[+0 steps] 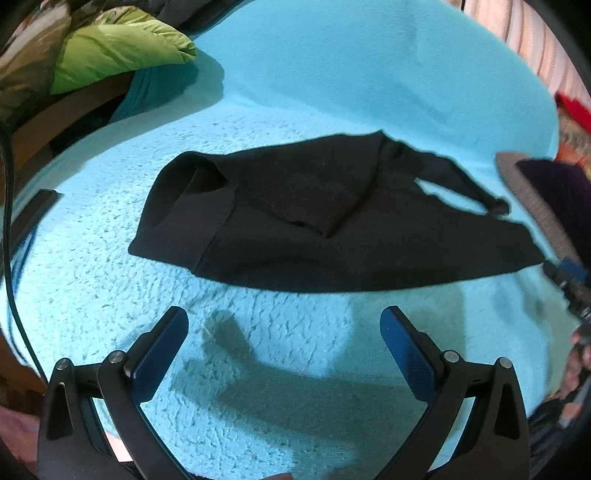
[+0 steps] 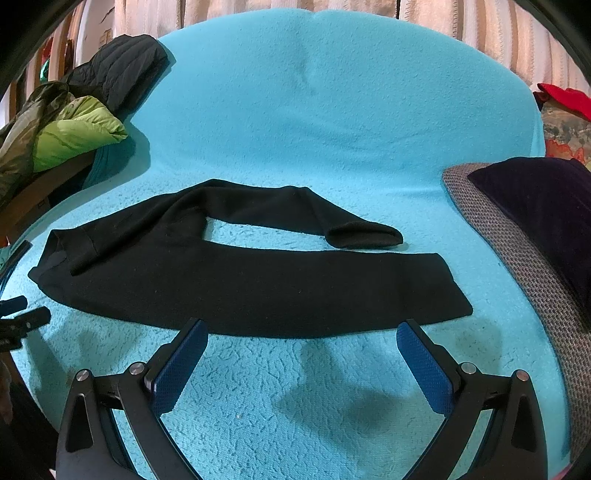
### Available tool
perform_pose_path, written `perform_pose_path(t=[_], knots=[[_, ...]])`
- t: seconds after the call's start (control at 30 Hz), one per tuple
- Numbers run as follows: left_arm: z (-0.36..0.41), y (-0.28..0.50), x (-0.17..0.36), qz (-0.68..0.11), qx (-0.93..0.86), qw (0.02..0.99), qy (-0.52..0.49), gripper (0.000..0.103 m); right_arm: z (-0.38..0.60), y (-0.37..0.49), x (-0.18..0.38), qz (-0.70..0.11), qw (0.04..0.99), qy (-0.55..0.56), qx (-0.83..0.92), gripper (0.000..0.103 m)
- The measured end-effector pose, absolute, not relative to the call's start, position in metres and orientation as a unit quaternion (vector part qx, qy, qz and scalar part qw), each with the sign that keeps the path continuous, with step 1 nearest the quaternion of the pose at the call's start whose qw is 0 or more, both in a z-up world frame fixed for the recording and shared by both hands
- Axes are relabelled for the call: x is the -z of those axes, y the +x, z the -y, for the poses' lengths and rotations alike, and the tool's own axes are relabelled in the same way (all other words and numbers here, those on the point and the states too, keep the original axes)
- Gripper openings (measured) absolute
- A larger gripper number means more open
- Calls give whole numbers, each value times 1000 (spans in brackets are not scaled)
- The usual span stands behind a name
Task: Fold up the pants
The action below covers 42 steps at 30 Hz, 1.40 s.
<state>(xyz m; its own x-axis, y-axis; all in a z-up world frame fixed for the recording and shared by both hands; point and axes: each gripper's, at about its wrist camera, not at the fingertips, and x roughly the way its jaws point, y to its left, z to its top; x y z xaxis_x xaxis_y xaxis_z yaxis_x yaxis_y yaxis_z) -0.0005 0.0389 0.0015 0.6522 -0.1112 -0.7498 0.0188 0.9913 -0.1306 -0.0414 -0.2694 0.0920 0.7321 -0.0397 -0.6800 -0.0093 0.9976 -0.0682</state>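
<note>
1. On the blanket (image 2: 332,110), turquoise fleece, lie the pants (image 2: 258,288), black, spread flat with the long side running 9 to 3 o'clock in the right wrist view.
2. Waistband at the 9 o'clock end; both leg ends point toward 3 o'clock.
3. Near leg lies straight. Far leg bends away at the crotch, a strip of blanket shows between the two, its cuff ends short of the near leg's cuff.
4. Right gripper (image 2: 301,328): released, fingers wide apart, nothing between them. Pants sit at its 12 o'clock; in this view the fingertips come up to the near hem of the near leg, contact cannot be told.
5. Left gripper (image 1: 284,315): also released, fingers spread, holding nothing. Pants (image 1: 332,236) at its 12 o'clock, near but apart, a band of blanket (image 1: 332,74) between tips and fabric.
6. Left wrist view: waistband end toward 10 o'clock with the opening showing, legs trail off to 3 o'clock; frame a bit blurred there.
7. Jacket (image 2: 74,136), green, at 10 o'clock in the right wrist view, off the pants, with a dark jacket (image 2: 122,70) behind it.
8. Cushion (image 2: 517,236), grey weave with dark cloth on top, at 3 o'clock, well apart from the leg ends.
9. Curtain (image 2: 258,11) at 12 o'clock behind the blanket.
</note>
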Motion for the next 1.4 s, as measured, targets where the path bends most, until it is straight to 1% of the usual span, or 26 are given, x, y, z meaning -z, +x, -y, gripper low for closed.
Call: perform_pose_path(t=[0.07, 0.13, 0.23, 0.47, 0.63, 0.67, 0.9, 1.13, 1.17, 1.2, 1.23, 1.3, 1.33, 1.4], knots=[[-52, -2, -10, -399, 66, 909, -97, 103, 270, -42, -92, -366, 930, -32, 8, 102], [-72, -7, -21, -365, 108, 911, -158, 103, 271, -42, -93, -366, 930, -31, 8, 102], [-100, -12, -32, -331, 129, 911, -207, 103, 272, -42, -94, -363, 931, -27, 5, 102], [-138, -2, -13, -370, 137, 880, -263, 103, 273, -45, -98, -353, 935, -22, -2, 102], [-178, 23, 17, -397, 134, 821, -389, 103, 274, -47, -100, -348, 937, -16, -5, 102], [-180, 29, 19, -396, 138, 814, -401, 103, 273, -48, -100, -348, 937, -16, -5, 102], [-166, 64, 15, -417, 150, 819, -364, 103, 274, -47, -99, -349, 937, -16, -3, 102], [-137, 68, 11, -432, 169, 831, -305, 103, 272, -46, -97, -352, 936, -18, 1, 102], [-140, 67, 11, -432, 175, 830, -306, 99, 272, -46, -97, -352, 936, -19, 1, 102], [-140, 66, 11, -432, 182, 827, -310, 91, 272, -46, -97, -352, 936, -20, 2, 102], [-139, 65, 11, -431, 188, 825, -315, 86, 272, -45, -97, -352, 936, -20, 2, 102], [-145, 61, 9, -425, 183, 828, -316, 70, 272, -45, -97, -352, 936, -18, 4, 102], [-146, 60, 8, -421, 179, 831, -316, 65, 272, -46, -97, -352, 936, -18, 5, 102], [-151, 59, 10, -425, 162, 833, -315, 50, 272, -45, -96, -352, 936, -19, 5, 102]])
